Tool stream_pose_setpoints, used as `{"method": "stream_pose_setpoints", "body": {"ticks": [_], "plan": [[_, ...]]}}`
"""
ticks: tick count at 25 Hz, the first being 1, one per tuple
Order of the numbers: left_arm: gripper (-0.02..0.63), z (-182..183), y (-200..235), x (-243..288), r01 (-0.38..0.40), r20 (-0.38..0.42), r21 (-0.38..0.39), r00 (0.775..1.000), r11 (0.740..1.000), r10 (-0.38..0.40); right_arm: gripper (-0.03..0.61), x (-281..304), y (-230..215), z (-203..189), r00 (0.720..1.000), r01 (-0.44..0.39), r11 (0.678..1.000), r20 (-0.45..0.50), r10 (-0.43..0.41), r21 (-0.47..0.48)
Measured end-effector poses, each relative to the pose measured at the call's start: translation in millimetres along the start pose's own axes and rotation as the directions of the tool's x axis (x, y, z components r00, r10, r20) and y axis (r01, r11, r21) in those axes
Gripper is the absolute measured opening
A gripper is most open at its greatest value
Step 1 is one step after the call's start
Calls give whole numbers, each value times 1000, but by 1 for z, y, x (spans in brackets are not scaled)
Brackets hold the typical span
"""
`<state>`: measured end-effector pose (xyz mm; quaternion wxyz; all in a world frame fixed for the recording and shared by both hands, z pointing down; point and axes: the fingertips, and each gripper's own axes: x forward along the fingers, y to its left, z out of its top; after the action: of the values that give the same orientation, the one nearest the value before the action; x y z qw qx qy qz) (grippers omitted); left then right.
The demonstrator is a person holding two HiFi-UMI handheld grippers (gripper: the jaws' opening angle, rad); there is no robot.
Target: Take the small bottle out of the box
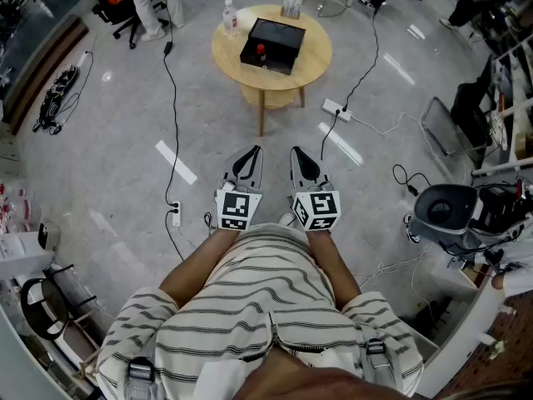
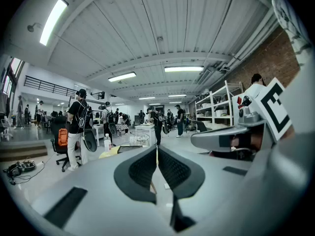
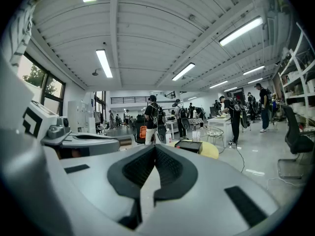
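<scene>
A black open box (image 1: pixel 273 43) lies on a round wooden table (image 1: pixel 312 57) at the top of the head view. Inside it stands a small bottle with a red cap (image 1: pixel 260 53). Both grippers are held side by side in front of the person, well short of the table. The left gripper (image 1: pixel 255 152) is shut and holds nothing, and the right gripper (image 1: pixel 296 152) is the same. In the left gripper view the jaws (image 2: pixel 157 151) meet at their tips. The right gripper view shows its closed jaws (image 3: pixel 155 150) pointing toward the box (image 3: pixel 190 146) on the table (image 3: pixel 210 150).
A clear water bottle (image 1: pixel 230 17) and a small holder (image 1: pixel 291 7) also stand on the table. Cables and a power strip (image 1: pixel 337 109) lie on the floor between me and the table. An office chair (image 1: pixel 445 207) and shelves are at the right. Several people stand far off.
</scene>
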<state>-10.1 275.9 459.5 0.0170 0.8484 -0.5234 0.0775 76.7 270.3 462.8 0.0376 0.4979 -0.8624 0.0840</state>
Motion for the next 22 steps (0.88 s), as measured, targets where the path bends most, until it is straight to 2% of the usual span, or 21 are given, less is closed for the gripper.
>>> {"method": "stream_pose_setpoints", "body": {"ticks": [8, 14, 22], "plan": [[26, 1, -10, 23, -12, -17, -7, 1000, 1000, 11, 17, 7, -25, 3, 1000, -24, 1000, -11, 24, 0], [26, -6, -40, 35, 21, -36, -71, 999, 997, -24, 18, -3, -40, 2, 997, -76, 997, -3, 76, 10], [26, 0, -51, 48, -71, -45, -59, 997, 996, 68, 18, -4, -59, 4, 991, -133, 991, -7, 133, -5]]}}
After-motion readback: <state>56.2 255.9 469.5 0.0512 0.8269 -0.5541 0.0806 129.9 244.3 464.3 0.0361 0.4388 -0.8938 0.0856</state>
